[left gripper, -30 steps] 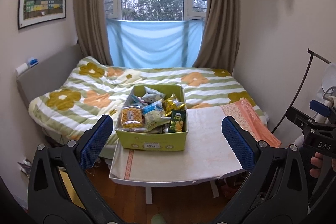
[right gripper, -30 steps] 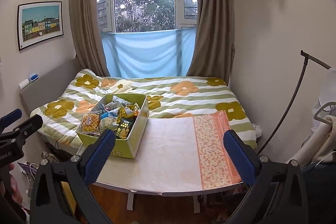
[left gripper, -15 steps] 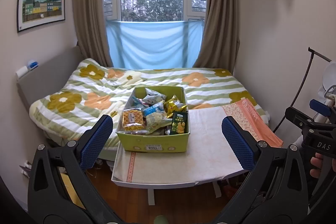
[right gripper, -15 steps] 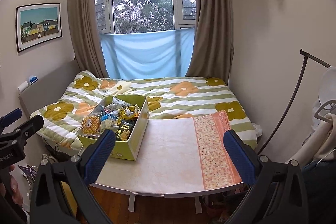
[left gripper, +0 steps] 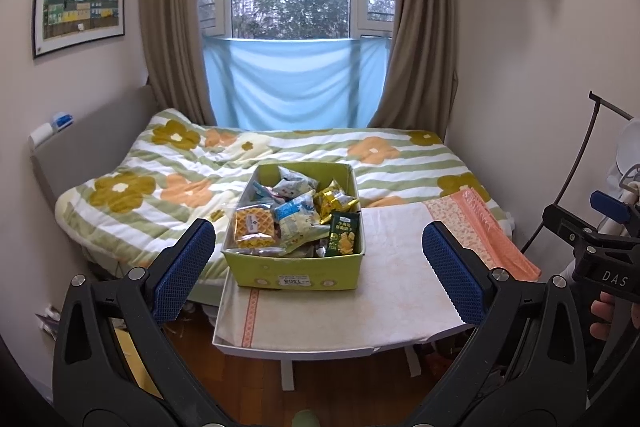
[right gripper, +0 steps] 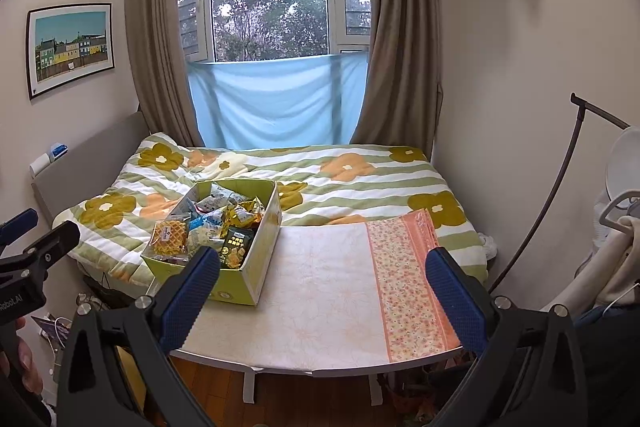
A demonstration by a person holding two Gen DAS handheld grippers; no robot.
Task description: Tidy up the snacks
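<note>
A yellow-green cardboard box (left gripper: 296,273) (right gripper: 262,255) full of snack packets stands on the left part of a small white table (left gripper: 400,291) (right gripper: 320,291). On top lie a waffle pack (left gripper: 254,227) (right gripper: 170,237), a dark green packet (left gripper: 343,233) (right gripper: 237,247) and gold wrappers (left gripper: 334,199). My left gripper (left gripper: 318,271) is open and empty, held back from the table's near edge. My right gripper (right gripper: 320,291) is open and empty, also short of the table, to the right of the box.
A bed with a flowered striped quilt (left gripper: 192,179) (right gripper: 360,183) lies behind the table. An orange patterned cloth (right gripper: 404,275) covers the table's right side. A wall and a curved metal stand (right gripper: 560,195) are at the right. Wooden floor (left gripper: 340,379) is below.
Both views have drawn back and risen slightly; the table and box sit a little lower and farther in frame. Both grippers stay open and empty.
</note>
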